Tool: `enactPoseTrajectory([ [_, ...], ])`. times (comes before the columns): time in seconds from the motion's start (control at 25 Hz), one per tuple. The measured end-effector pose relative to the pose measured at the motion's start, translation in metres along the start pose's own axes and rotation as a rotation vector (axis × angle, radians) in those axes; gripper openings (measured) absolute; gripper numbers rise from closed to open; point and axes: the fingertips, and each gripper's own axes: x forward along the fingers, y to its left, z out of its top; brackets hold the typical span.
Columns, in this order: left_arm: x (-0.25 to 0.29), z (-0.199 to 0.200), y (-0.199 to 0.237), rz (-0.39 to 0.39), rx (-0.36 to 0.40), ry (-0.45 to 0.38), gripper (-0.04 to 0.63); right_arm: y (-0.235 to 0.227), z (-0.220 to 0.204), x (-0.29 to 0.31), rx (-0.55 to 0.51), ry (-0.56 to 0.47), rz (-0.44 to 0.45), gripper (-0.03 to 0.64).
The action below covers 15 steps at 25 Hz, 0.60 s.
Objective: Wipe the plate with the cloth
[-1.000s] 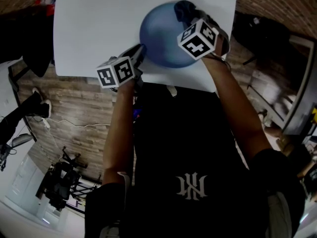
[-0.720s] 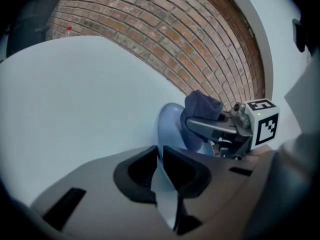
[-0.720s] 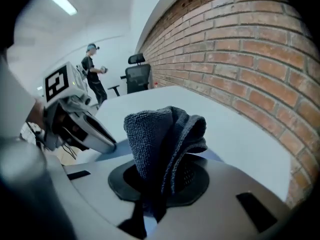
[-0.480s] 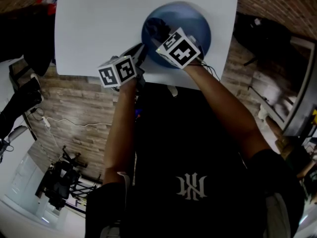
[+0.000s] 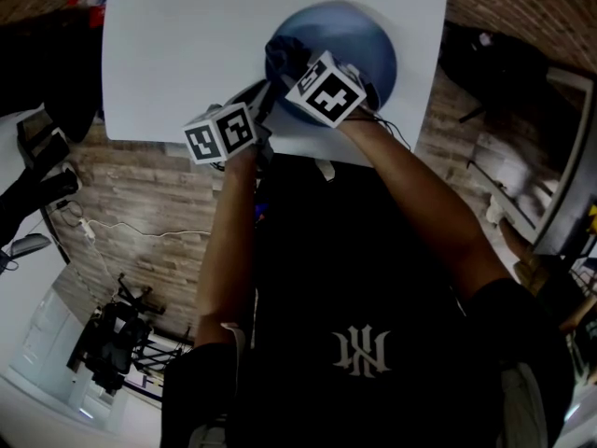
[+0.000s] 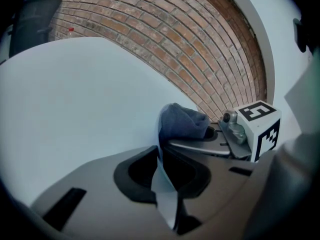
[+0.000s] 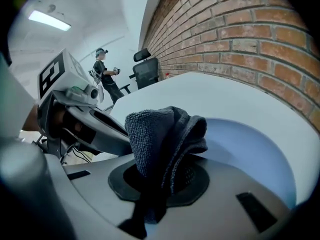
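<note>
A blue plate lies on the white table near its front edge. My left gripper pinches the plate's near left rim; its jaws have just been closing on that thin rim. Shut on a bunched dark grey cloth, my right gripper presses the cloth onto the plate's left side, just beyond the left gripper. In the left gripper view the cloth shows right above the jaws. Pale blue plate surface spreads to the right of the cloth.
A brick wall runs along the table's far side. Farther off, a person stands beside a black office chair. Wooden floor, cables and camera gear lie below the table's front edge.
My right gripper has swept the cloth from the plate's far rim across to its near left side and rolled as it went. The left gripper stayed on the rim.
</note>
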Motion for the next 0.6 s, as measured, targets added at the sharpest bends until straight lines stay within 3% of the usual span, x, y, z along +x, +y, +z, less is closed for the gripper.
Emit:
enactPoseTrajectory([
  [0.6, -0.001, 0.001, -0.001, -0.006, 0.002, 0.0, 0.038, -0.043, -0.028, -0.041, -0.124, 0.099, -0.159, 0.072],
])
